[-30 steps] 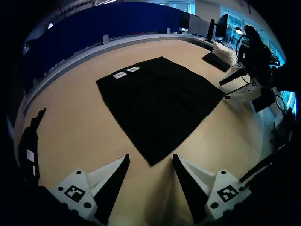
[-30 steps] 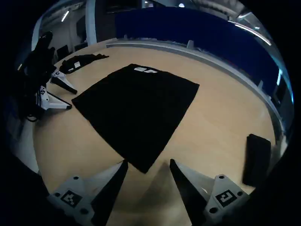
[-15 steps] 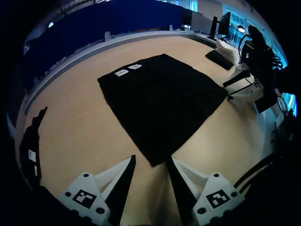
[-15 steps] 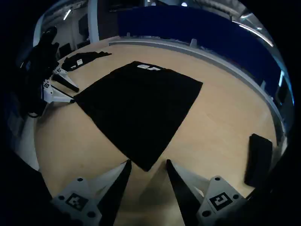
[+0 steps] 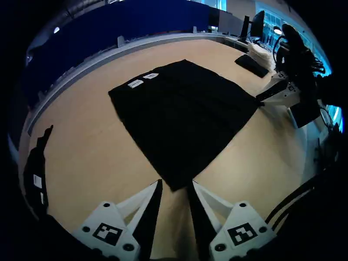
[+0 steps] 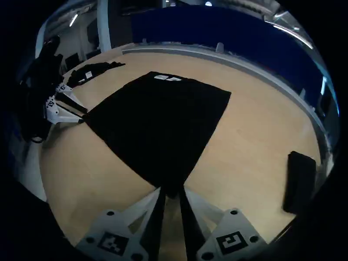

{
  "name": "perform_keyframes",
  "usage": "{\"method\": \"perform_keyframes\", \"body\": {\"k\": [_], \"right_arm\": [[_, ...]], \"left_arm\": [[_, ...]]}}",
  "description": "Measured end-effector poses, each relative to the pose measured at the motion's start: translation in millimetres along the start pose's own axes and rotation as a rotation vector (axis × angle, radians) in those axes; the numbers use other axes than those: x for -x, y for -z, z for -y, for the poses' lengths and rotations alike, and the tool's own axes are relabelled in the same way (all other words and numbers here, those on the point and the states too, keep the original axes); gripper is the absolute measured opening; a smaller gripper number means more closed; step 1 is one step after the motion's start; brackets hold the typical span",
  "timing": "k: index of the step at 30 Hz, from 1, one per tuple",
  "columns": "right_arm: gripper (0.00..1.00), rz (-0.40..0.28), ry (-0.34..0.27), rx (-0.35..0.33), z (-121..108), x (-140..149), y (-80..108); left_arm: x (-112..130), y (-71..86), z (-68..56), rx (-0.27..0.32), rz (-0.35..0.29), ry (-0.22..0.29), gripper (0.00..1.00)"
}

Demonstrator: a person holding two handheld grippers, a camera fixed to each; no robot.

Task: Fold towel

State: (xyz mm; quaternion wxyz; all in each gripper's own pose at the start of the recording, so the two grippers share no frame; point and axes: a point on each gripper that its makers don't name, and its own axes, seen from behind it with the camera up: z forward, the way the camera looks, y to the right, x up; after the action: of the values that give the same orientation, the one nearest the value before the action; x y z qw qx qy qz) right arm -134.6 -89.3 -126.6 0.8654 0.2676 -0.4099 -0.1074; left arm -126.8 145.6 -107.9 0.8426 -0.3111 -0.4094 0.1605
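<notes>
Right claw [image 6: 172, 190] around towel [image 6: 161, 122] corner

left gripper [image 5: 174, 182] and right gripper [image 6: 172, 189]: white wedge fingers [image 5: 130, 204] with black inner faces, square black-white markers [image 5: 106, 232], dark screws [image 5: 105, 205].

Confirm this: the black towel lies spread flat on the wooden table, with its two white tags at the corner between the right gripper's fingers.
Wrong about the tags. The black towel lies spread flat on the wooden table, but its two white tags sit near the far corner, opposite the corner at the right gripper, as the right gripper view shows.
</notes>
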Motion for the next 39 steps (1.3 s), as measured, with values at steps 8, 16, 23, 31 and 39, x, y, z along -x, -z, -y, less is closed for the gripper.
{"method": "perform_keyframes", "body": {"k": [8, 16, 23, 31, 39], "right_arm": [[0.14, 0.001, -0.019, -0.021, 3, -1, -0.6], [0.13, -0.009, -0.027, -0.039, 8, -6, 2.8], [0.12, -0.028, -0.038, -0.033, 2, -17, 12.0], [0.12, -0.058, -0.025, -0.027, -1, -38, 32.9], [0.12, -0.078, -0.001, -0.019, 1, -57, 59.0]], "left_arm": [[0, 0.5, -2.2, 0.000, 0.004, 0.014, 0.11], [-1, 2.7, -5.0, 0.016, 0.000, 0.035, 0.08], [-10, 8.3, -7.9, 0.009, -0.020, 0.044, 0.08], [-28, 27.4, -3.1, -0.010, -0.061, 0.083, 0.08], [-46, 55.2, -0.4, -0.025, -0.097, 0.110, 0.08]]}}
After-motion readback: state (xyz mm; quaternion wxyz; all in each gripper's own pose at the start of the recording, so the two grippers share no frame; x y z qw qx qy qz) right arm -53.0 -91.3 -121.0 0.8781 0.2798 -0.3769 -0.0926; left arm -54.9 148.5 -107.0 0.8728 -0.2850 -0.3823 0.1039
